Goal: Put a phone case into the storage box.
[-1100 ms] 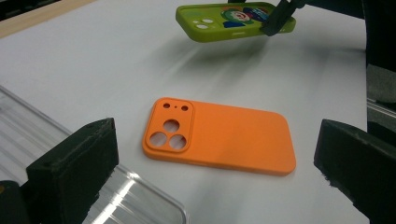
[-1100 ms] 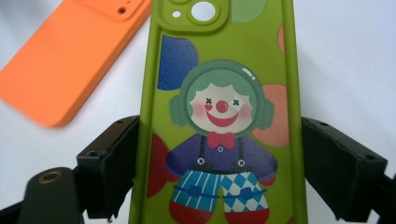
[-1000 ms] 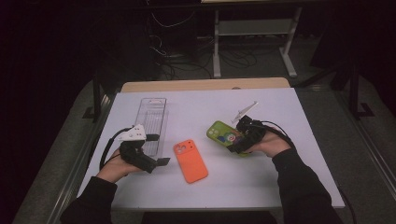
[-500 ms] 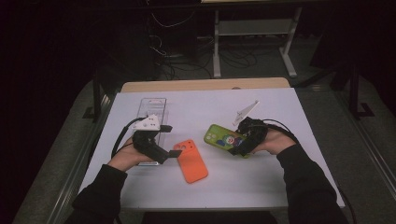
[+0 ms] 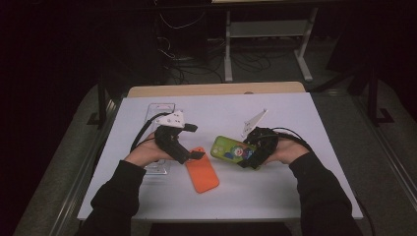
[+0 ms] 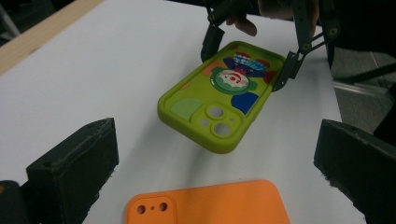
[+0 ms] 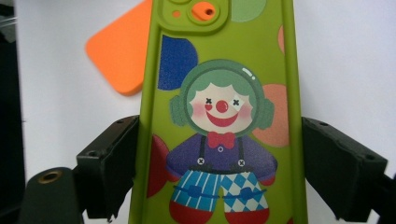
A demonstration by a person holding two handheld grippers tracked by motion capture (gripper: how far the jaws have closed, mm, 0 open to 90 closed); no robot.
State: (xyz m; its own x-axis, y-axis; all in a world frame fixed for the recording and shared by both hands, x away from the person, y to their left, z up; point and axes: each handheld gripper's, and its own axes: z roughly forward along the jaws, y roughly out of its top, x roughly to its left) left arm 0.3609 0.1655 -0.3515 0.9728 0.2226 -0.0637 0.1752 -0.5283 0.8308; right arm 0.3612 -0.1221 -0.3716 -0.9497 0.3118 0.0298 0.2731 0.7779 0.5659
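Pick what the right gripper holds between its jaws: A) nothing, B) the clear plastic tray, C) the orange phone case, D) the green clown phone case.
D: the right gripper has its jaws on both long edges of the green clown phone case, lifted off the table, while the orange phone case lies flat.

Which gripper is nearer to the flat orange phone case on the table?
Left. The left gripper hovers open just above the orange phone case's top end; the right gripper is off to its right, clamping the green clown-print phone case.
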